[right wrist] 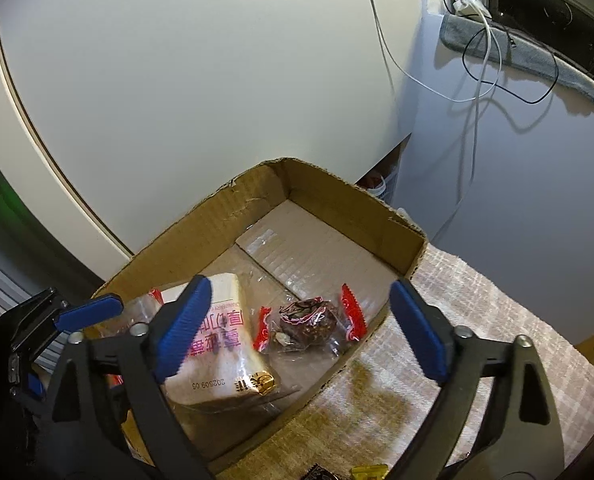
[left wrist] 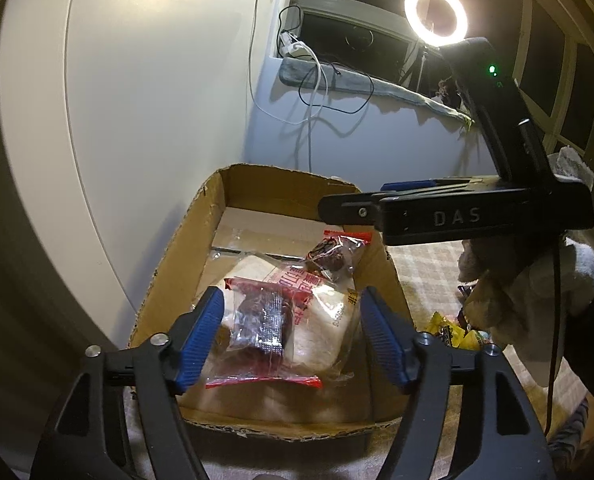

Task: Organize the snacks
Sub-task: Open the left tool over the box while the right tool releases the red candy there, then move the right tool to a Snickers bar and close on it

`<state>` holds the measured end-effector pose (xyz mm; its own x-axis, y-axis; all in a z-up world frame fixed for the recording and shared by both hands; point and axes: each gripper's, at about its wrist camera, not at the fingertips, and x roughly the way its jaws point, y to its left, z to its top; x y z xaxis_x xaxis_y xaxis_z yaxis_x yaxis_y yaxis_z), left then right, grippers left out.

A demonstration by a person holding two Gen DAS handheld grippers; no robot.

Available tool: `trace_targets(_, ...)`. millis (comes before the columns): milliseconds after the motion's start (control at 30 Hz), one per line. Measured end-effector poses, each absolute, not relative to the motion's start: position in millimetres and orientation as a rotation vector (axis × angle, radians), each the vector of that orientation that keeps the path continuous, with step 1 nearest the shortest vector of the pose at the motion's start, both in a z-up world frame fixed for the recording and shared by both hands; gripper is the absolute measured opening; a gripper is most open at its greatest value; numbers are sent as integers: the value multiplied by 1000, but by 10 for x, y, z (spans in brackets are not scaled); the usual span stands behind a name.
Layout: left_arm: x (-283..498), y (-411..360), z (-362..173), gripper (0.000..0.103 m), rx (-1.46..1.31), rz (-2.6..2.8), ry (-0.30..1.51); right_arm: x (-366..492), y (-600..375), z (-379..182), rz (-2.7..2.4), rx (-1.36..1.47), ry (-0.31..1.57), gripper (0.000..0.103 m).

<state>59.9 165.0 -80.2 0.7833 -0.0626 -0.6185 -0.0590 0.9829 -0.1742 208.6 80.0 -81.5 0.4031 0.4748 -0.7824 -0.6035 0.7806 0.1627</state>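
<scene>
An open cardboard box (left wrist: 177, 268) (right wrist: 349, 200) sits on a checked cloth. Inside lie a large wrapped bread slice (left wrist: 325, 332) (right wrist: 221, 364) and two clear snack packets with red ends holding dark pieces. One packet (left wrist: 261, 332) lies on the bread between my left gripper's fingers. The other packet (left wrist: 333, 256) (right wrist: 309, 324) lies farther in. My left gripper (left wrist: 293, 340) is open just above the first packet, not gripping it. My right gripper (right wrist: 301, 332) is open and empty over the box's near corner. It also shows in the left wrist view (left wrist: 417, 208).
Several loose wrapped sweets (left wrist: 453, 332) lie on the cloth (right wrist: 477, 320) to the right of the box. A white wall and curved panel stand behind the box. A ring light (left wrist: 435, 14) and hanging cables (left wrist: 313, 92) are at the back right.
</scene>
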Motion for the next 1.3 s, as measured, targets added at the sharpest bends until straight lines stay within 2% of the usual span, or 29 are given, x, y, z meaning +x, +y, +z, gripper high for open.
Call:
trace_targets(600, 441, 1523, -658, 71, -182, 8, 643, 1927, 430, -614, 644, -145, 910, 96)
trace_targets(1000, 344, 1114, -579, 71, -167, -60, 631, 1634, -326, -503, 591, -129, 913, 96)
trace_targets(1300, 335, 738, -631, 71, -157, -131, 652, 1478, -940, -678, 512, -144, 971, 96)
